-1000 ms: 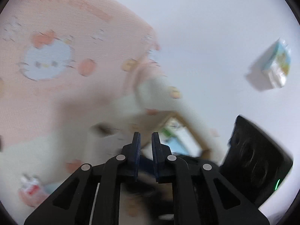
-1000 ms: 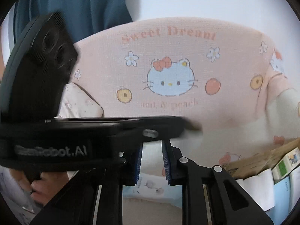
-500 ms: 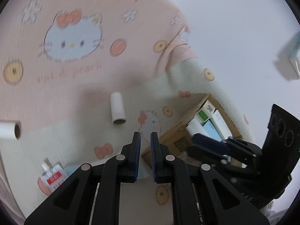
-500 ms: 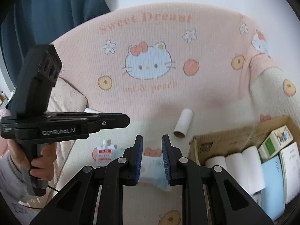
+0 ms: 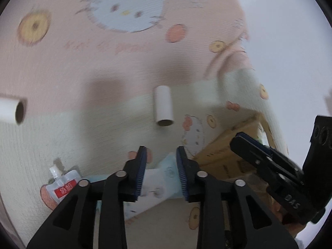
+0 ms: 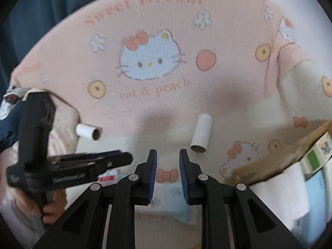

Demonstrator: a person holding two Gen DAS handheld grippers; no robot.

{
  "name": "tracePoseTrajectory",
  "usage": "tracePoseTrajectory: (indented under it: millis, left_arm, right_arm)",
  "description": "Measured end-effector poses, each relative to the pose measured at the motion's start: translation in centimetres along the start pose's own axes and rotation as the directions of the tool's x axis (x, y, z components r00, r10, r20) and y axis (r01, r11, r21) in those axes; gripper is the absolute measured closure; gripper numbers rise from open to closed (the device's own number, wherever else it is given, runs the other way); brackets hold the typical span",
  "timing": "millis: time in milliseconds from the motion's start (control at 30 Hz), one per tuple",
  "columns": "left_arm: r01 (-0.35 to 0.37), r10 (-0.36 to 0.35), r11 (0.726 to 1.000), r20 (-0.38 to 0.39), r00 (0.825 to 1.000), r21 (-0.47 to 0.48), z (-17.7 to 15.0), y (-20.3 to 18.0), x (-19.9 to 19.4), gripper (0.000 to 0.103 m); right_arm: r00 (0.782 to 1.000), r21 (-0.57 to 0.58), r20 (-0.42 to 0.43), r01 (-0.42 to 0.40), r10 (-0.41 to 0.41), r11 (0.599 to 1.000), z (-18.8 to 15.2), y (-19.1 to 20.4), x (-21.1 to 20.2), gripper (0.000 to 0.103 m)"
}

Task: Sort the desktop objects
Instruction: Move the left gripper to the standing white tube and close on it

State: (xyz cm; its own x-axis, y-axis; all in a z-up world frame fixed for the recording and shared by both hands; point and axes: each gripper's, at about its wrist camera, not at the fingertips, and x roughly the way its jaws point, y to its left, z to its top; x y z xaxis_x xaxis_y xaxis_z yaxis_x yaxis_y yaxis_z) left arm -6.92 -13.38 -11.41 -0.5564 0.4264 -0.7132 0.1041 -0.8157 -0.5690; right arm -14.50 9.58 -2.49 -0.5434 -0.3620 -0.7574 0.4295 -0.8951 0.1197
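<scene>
A soft pack of tissues, pale blue and white, lies on the cartoon-cat blanket near its front edge, just left of the cardboard box, and I judge it the next thing to sort. My left claw hangs right above it, jaws opening, the pack showing in the gap but not yet pressed by either pad. My right claw hovers over the same pack with its jaws drawn close together and nothing between them.

The pack looks light and squashy, its wrapper probably slick, so I would take it across its narrow width near the middle, closing gently enough that it dents without sliding out; a grip on one end would likely let it droop.

Farther back, toward the middle of the blanket, a bare cardboard tube lies with its open end toward me; a second tube lies near the left edge. Both should be nearly weightless and easy to crush, best held lightly across the body. A small spouted pouch with a red label sits at the front left, limp and likely slippery.

The box at the right already holds rolls of white paper and small cartons. Beyond the blanket's far edge there is only a pale wall.
</scene>
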Motion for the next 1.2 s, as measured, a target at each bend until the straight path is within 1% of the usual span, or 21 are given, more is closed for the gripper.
tracePoseTrajectory:
  millis: [67,100,200,300,333,400,433,467,500,533,600,633,733,767,833,900,933,967,1000,1133,1200]
  left_arm:
    - [0.009,-0.008,0.998,0.003,1.0,-0.067,0.2,2.2,0.7,0.062]
    - [0.022,-0.021,0.996,0.008,1.0,-0.092,0.3,3.1,1.0,0.059]
    - [0.058,-0.054,0.986,0.028,0.998,-0.154,0.8,5.4,2.0,0.054]
    - [0.088,-0.081,0.968,0.037,0.996,-0.234,1.7,7.6,3.7,0.052]
    - [0.103,-0.097,0.961,0.037,0.995,-0.258,2.0,8.1,4.3,0.052]
    - [0.127,-0.123,0.947,0.03,0.992,-0.295,2.6,8.8,5.7,0.052]
    - [0.137,-0.134,0.944,0.029,0.991,-0.299,2.9,9.0,6.2,0.052]
    - [0.148,-0.147,0.944,0.025,0.989,-0.295,3.2,9.0,7.1,0.052]
    - [0.157,-0.157,0.944,0.023,0.987,-0.29,3.3,8.9,7.5,0.051]
    - [0.174,-0.177,0.941,0.018,0.984,-0.29,3.6,8.9,8.1,0.051]
    - [0.219,-0.231,0.925,-0.001,0.973,-0.312,4.2,9.0,9.9,0.051]
    - [0.24,-0.259,0.909,-0.009,0.966,-0.339,4.6,9.1,11.0,0.051]
    - [0.275,-0.304,0.888,-0.021,0.953,-0.367,5.4,8.9,13.2,0.051]
    - [0.286,-0.318,0.887,-0.032,0.947,-0.362,5.8,8.6,14.0,0.05]
    - [0.28,-0.323,0.891,-0.067,0.944,-0.358,6.4,7.9,15.5,0.051]
    - [0.283,-0.332,0.889,-0.082,0.94,-0.36,6.8,7.6,16.5,0.05]
    - [0.296,-0.347,0.885,-0.087,0.934,-0.36,7.0,7.2,16.9,0.05]
    - [0.32,-0.377,0.879,-0.103,0.921,-0.354,7.2,6.6,17.6,0.05]
    - [0.324,-0.384,0.88,-0.117,0.916,-0.348,7.3,6.3,18.0,0.05]
    - [0.293,-0.354,0.907,-0.169,0.92,-0.303,7.7,4.8,19.4,0.05]
    - [0.297,-0.363,0.898,-0.168,0.916,-0.325,8.1,4.6,19.9,0.05]
  right_arm:
    - [1.0,0.016,-0.024,0.016,-0.015,1.0,-0.2,0.3,1.4,0.085]
    - [0.999,0.026,-0.042,0.033,-0.032,0.999,-0.1,0.4,3.0,0.085]
    - [0.995,0.033,-0.055,0.083,-0.081,0.996,0.0,0.5,6.0,0.085]
    - [0.991,0.063,-0.044,0.128,-0.125,0.99,-0.2,0.0,7.8,0.084]
    - [0.989,0.084,-0.04,0.143,-0.14,0.986,-0.1,-0.4,8.6,0.081]
    - [0.985,0.116,-0.03,0.173,-0.171,0.978,-0.1,-0.8,10.2,0.067]
    - [0.983,0.134,-0.016,0.183,-0.183,0.974,-0.2,-1.0,10.8,0.054]
    - [0.981,0.141,-0.005,0.194,-0.195,0.971,-0.2,-1.1,11.1,0.044]
    - [0.975,0.146,0.009,0.218,-0.222,0.965,-0.2,-1.2,11.6,0.042]
    - [0.965,0.141,0.024,0.256,-0.262,0.956,-0.3,-1.3,12.1,0.042]
    - [0.952,0.131,0.036,0.297,-0.304,0.946,-0.3,-1.6,12.8,0.042]
    - [0.946,0.128,0.048,0.312,-0.32,0.941,-0.4,-1.8,13.0,0.041]
    - [0.941,0.115,0.061,0.324,-0.332,0.939,-0.5,-2.3,13.9,0.041]
    - [0.94,0.115,0.062,0.327,-0.336,0.938,-0.6,-2.5,14.2,0.041]
    - [0.941,0.106,0.062,0.325,-0.333,0.94,-0.7,-2.8,14.6,0.041]
    - [0.936,0.097,0.052,0.342,-0.348,0.935,-1.0,-3.0,15.0,0.041]
    - [0.936,0.1,0.035,0.346,-0.351,0.933,-1.0,-3.3,15.6,0.041]
    - [0.936,0.108,0.024,0.348,-0.352,0.931,-0.9,-3.5,15.7,0.041]
    - [0.938,0.117,0.019,0.343,-0.347,0.932,-0.9,-3.8,15.8,0.041]
    - [0.946,0.138,-0.001,0.321,-0.324,0.937,-0.4,-4.6,16.4,0.041]
    - [0.948,0.144,-0.023,0.316,-0.317,0.938,-0.3,-5.0,16.9,0.041]
